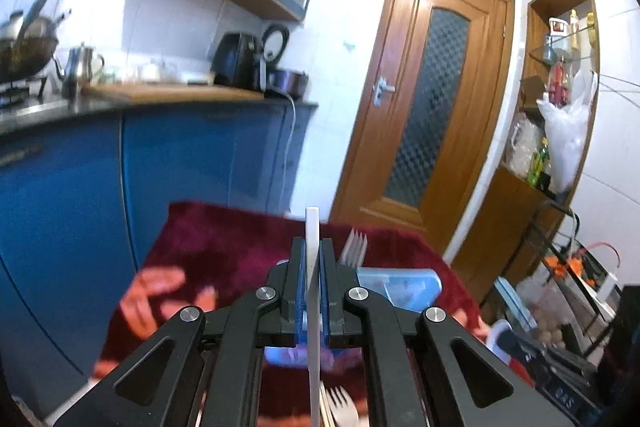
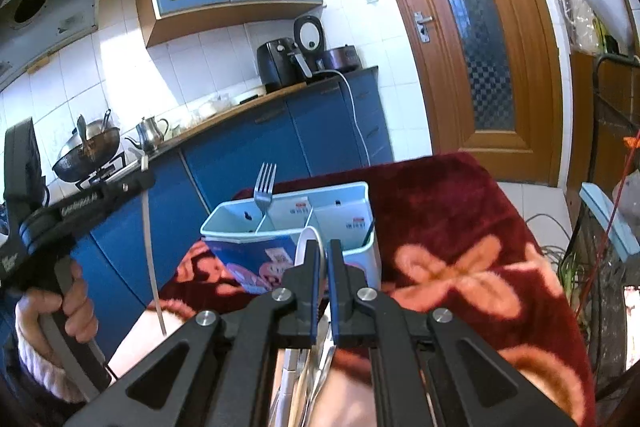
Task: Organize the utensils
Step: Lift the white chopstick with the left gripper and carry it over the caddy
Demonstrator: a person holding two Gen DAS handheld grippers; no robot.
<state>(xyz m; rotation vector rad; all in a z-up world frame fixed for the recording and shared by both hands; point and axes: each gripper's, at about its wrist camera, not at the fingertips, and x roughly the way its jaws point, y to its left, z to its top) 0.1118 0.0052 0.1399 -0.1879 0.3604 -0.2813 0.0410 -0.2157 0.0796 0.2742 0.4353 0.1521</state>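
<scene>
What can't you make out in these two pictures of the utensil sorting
- White utensil in the left tongs: seen edge-on in the left view, type unclear.
- Right tongs hide most of the white spoon.
- Fork handle: hidden inside the utensil holder.
- Utensils below: cut off by the frame's edge.

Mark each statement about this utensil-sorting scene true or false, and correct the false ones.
1. The left gripper is clamped on a thin white flat utensil. True.
2. The light blue plastic three-compartment holder stands on a bare wooden table. False: it stands on a dark red floral cloth.
3. A silver metal fork stands tines-up in the holder. True.
4. The brown wooden door is wide open. False: it is shut.
5. The holder's compartments are packed full. False: mostly empty.
</scene>
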